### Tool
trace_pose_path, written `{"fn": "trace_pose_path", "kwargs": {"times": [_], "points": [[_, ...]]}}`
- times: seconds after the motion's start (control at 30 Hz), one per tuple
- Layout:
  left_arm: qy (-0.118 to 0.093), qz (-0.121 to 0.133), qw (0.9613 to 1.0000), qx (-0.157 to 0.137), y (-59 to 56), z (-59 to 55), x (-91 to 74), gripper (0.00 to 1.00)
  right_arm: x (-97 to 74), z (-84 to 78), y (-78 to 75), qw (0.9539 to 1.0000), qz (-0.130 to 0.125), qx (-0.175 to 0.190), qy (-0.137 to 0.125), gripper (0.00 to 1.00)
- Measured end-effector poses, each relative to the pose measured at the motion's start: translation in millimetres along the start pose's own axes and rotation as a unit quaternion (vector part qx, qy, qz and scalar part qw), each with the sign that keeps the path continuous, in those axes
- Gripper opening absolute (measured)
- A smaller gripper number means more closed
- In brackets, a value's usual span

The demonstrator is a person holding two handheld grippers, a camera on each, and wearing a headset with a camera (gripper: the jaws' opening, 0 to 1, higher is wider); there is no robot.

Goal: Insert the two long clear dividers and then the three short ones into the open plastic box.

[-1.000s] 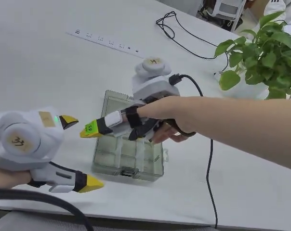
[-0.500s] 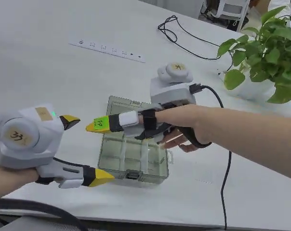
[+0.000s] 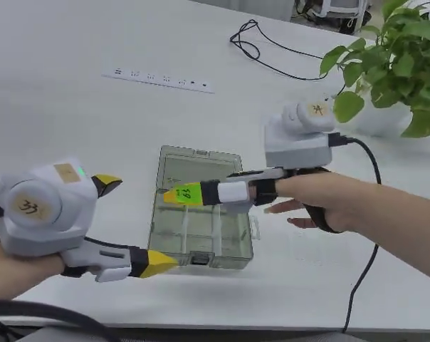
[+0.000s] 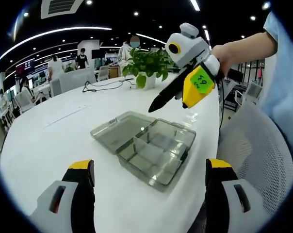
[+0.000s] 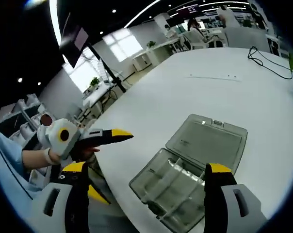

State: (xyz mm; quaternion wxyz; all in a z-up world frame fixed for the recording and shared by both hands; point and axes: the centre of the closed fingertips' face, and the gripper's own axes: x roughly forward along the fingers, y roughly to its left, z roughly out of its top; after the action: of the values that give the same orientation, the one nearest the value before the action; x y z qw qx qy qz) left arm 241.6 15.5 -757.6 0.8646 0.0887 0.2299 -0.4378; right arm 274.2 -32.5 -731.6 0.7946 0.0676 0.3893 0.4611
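The open clear plastic box (image 3: 201, 258) lies on the white table, its lid (image 3: 192, 165) flat behind it. Clear dividers (image 3: 216, 226) stand inside the base and split it into compartments. My right gripper (image 3: 190, 187) hovers over the box's right half, open, nothing between its yellow-tipped fingers. My left gripper (image 3: 133, 223) floats just left of the box, also open with nothing in it. The left gripper view has the box (image 4: 156, 156) ahead between my jaws and the right gripper (image 4: 173, 99) above it. In the right gripper view, the box (image 5: 171, 190) lies below and the left gripper (image 5: 115, 167) is beyond it.
A white power strip (image 3: 158, 78) lies at the back of the table. A black cable (image 3: 272, 48) loops near a potted plant (image 3: 393, 50) at the back right. Another black cable (image 3: 363, 246) trails off the right gripper. The table's near edge runs just below the box.
My right gripper has drawn back to the right, so the hand that was over the box is now beside it. The left gripper stays about where it was.
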Motion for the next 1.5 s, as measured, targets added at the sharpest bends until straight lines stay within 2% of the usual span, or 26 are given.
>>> {"fn": "trace_pose_path", "kwargs": {"times": [0.03, 0.07, 0.13, 0.17, 0.2, 0.23, 0.3, 0.33, 0.4, 0.43, 0.57, 0.67, 0.8, 0.83, 0.93, 1.0, 1.07, 1.3, 1.5], "points": [[-0.001, 0.000, 1.0000, -0.002, -0.5, 1.0, 0.4, 0.97, -2.4, 2.0, -1.7, 0.9996, 0.008, -0.023, -0.017, 1.00], [-0.003, 0.000, 1.0000, -0.006, -1.1, 2.5, 1.2, 0.97, -5.0, 3.8, -4.5, 0.9988, 0.005, -0.038, -0.032, 1.00], [-0.005, 0.000, 0.9999, -0.010, -2.1, 4.6, 2.2, 0.97, -11.3, 0.2, -3.3, 0.9972, 0.009, -0.058, -0.047, 1.00], [-0.004, 0.001, 0.9999, -0.010, -2.6, 5.3, 2.6, 0.97, -12.4, 0.5, -4.0, 0.9967, 0.005, -0.061, -0.054, 1.00], [-0.004, 0.001, 0.9999, -0.010, -3.2, 6.0, 2.9, 0.97, -16.5, 0.2, -4.1, 0.9943, 0.002, -0.079, -0.071, 1.00], [-0.003, 0.001, 0.9999, -0.010, -4.2, 6.6, 3.5, 0.97, -19.9, -1.7, -7.6, 0.9927, -0.009, -0.091, -0.079, 1.00], [-0.003, 0.000, 0.9999, -0.012, -5.5, 8.1, 4.6, 0.97, -23.8, -5.5, -9.2, 0.9921, -0.010, -0.089, -0.088, 1.00], [-0.002, 0.000, 0.9999, -0.012, -6.1, 8.5, 5.2, 0.97, -25.5, -4.0, -12.4, 0.9913, -0.017, -0.083, -0.101, 1.00], [0.000, 0.000, 1.0000, -0.010, -7.6, 9.2, 6.1, 0.97, -30.5, -5.8, -19.5, 0.9908, -0.015, -0.077, -0.111, 1.00], [0.001, 0.000, 0.9999, -0.010, -7.9, 9.5, 6.3, 0.97, -34.6, -5.0, -24.8, 0.9888, -0.024, -0.081, -0.123, 1.00], [-0.001, 0.000, 0.9999, -0.017, -8.2, 11.3, 6.8, 0.97, -50.4, -8.0, -39.9, 0.9862, -0.041, -0.086, -0.135, 1.00], [0.002, 0.001, 0.9999, -0.014, -8.0, 12.2, 5.9, 0.97, -63.1, -17.2, -50.2, 0.9861, -0.047, -0.086, -0.134, 0.99], [0.005, 0.003, 0.9999, -0.013, -7.8, 12.2, 5.7, 0.96, -77.1, -33.0, -62.4, 0.9864, -0.066, -0.091, -0.120, 0.97], [0.006, 0.002, 0.9999, -0.013, -8.3, 12.4, 5.9, 0.96, -84.1, -40.0, -71.3, 0.9871, -0.068, -0.088, -0.115, 0.97], [0.008, 0.002, 0.9999, -0.011, -9.0, 12.5, 6.8, 0.96, -92.8, -49.2, -83.2, 0.9871, -0.075, -0.090, -0.109, 0.97], [0.013, 0.002, 0.9999, -0.008, -9.0, 11.2, 7.8, 0.96, -97.7, -53.1, -89.3, 0.9874, -0.082, -0.074, -0.113, 0.96], [0.016, 0.003, 0.9999, -0.006, -8.6, 10.9, 7.9, 0.97, -102.6, -57.3, -94.7, 0.9862, -0.092, -0.077, -0.114, 0.95], [0.025, 0.006, 0.9996, -0.006, -7.6, 8.2, 6.9, 0.97, -120.6, -70.4, -105.8, 0.9860, -0.108, -0.082, -0.098, 0.94], [0.029, 0.010, 0.9995, -0.008, -9.1, 6.8, 6.9, 0.96, -129.0, -80.3, -112.3, 0.9860, -0.109, -0.107, -0.066, 0.93]]}}
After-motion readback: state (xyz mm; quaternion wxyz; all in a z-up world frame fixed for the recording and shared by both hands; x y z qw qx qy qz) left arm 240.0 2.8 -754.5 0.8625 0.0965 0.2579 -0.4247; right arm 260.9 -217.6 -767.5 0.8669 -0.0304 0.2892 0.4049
